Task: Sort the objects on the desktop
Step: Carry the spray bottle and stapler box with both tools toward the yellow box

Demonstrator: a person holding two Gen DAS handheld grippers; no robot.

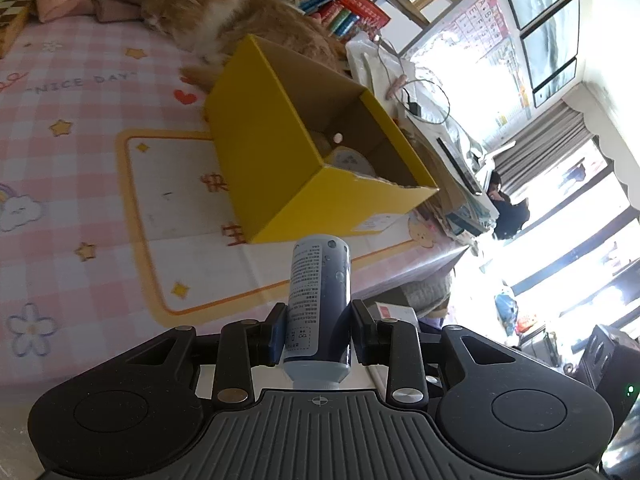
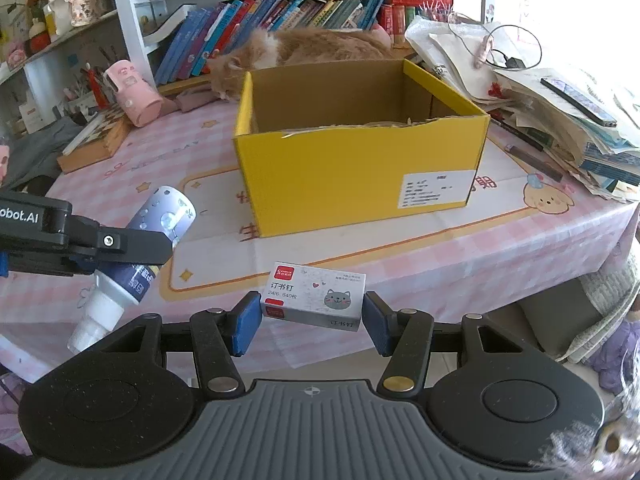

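The left gripper (image 1: 319, 330) is clamped on a blue bottle (image 1: 320, 300), its pads pressing the bottle's sides, the white cap toward the camera and the flat base pointing out toward the yellow box (image 1: 276, 160). From the right wrist view the same bottle (image 2: 160, 236) shows on the near left of the box, tilted, held above the pink checked tablecloth (image 2: 440, 264) and not touching it. The right gripper (image 2: 312, 322) grips a small staple box (image 2: 314, 298) printed with a grey cat face, its blue pads against the two short ends; the staple box hangs at the near side of the yellow box, close to the table edge. The yellow box stands open-topped on the tablecloth, a white shipping label (image 2: 436, 190) on its near wall at the right. In the left wrist view a few pale items lie on its floor, too unclear to name. Directly behind the box an orange cat (image 2: 304, 50) lies curled against its far wall. Left of the box, farther back, a pink container (image 2: 132, 94) lies tipped on its side. Right of the box sits a loose heap of papers and books (image 2: 560, 112). Behind the cat a row of books (image 2: 280, 16) stands on a shelf.
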